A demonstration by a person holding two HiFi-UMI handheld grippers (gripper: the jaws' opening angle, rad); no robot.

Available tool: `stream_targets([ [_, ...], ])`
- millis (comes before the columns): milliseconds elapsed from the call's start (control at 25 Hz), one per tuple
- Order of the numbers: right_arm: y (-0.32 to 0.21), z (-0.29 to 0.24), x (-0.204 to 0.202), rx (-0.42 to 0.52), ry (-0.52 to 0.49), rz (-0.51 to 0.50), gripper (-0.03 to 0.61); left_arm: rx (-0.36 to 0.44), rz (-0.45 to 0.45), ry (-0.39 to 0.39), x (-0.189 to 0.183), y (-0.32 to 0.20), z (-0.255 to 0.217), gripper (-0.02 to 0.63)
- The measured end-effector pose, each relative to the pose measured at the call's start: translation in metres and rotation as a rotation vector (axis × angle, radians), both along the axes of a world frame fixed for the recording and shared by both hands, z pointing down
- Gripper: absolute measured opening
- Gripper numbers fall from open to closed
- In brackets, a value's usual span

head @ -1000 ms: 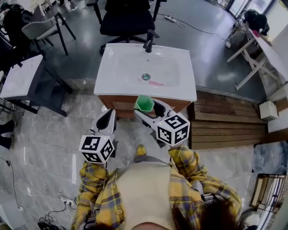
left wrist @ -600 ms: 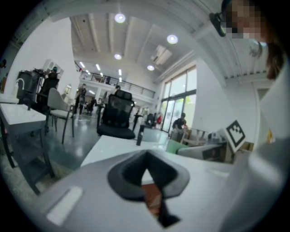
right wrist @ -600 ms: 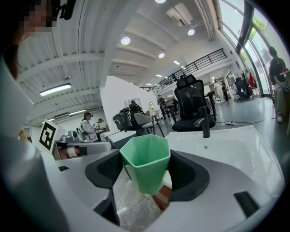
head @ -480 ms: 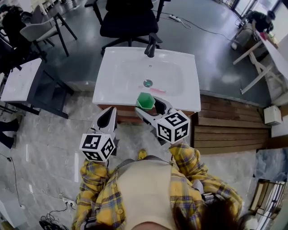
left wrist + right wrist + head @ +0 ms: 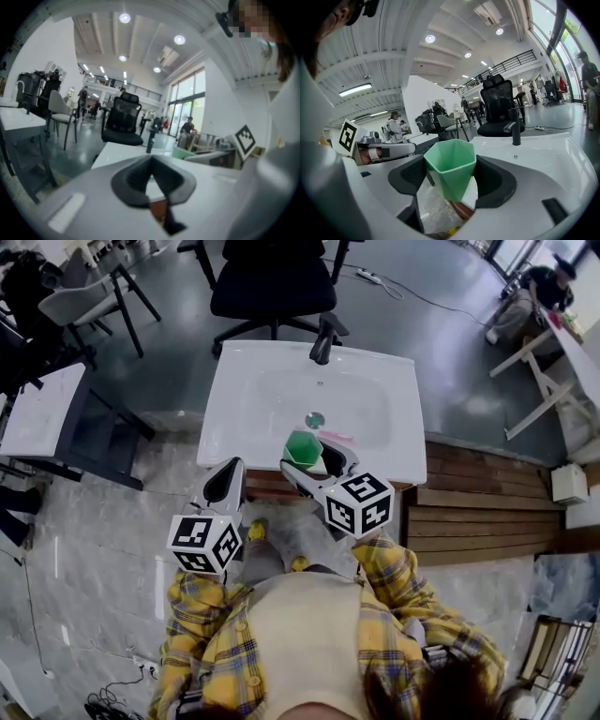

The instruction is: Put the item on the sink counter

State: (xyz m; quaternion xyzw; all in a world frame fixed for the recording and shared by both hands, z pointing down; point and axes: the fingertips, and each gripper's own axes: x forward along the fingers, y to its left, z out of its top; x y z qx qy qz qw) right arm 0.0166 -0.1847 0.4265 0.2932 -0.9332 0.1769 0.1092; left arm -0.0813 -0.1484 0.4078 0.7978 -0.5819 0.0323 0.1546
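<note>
A green faceted cup [image 5: 300, 446] is upright in the jaws of my right gripper [image 5: 315, 458], which is shut on it. In the head view the cup hangs over the front rim of the white sink counter [image 5: 234, 399]. The right gripper view shows the cup [image 5: 450, 171] between the black pads of that gripper [image 5: 451, 180], with the counter [image 5: 553, 159] and black faucet [image 5: 515, 132] beyond. My left gripper [image 5: 231, 474] is lower left, just before the counter's front edge. It is shut with nothing in it, and the left gripper view shows its pads [image 5: 164, 180] together.
The basin has a drain [image 5: 315, 419] and a pink item [image 5: 336, 436] near its front. A black faucet [image 5: 324, 338] stands at the back, a black office chair [image 5: 272, 277] behind it. A white side table [image 5: 42, 409] is left, wooden decking [image 5: 487, 512] right.
The right gripper has carried the green cup forward, from in front of the counter to over its front rim. The left gripper has moved up alongside, staying shut.
</note>
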Motion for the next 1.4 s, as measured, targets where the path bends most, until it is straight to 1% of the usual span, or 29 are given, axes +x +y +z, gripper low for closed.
stream_targets([
  [280, -0.037, 0.002, -0.031, 0.002, 0.016, 0.024, 0.316, -0.006, 0.046, 0.008, -0.024, -0.043, 0.004, 0.005],
  [560, -0.077, 0.004, -0.071, 0.003, 0.036, 0.05, 0.316, -0.023, 0.095, 0.014, -0.059, -0.082, 0.01, 0.005],
  [1000, -0.123, 0.016, -0.127, -0.011, 0.068, 0.091, 0.316, -0.037, 0.148, 0.032, -0.11, -0.133, 0.018, 0.005],
  [1240, -0.147, 0.024, -0.149, 0.002, 0.105, 0.109, 0.316, -0.042, 0.145, 0.054, -0.134, -0.154, 0.022, 0.005],
  [1400, -0.165, 0.028, -0.152, -0.002, 0.124, 0.113, 0.316, -0.052, 0.14, 0.068, -0.134, -0.167, 0.026, 0.005],
])
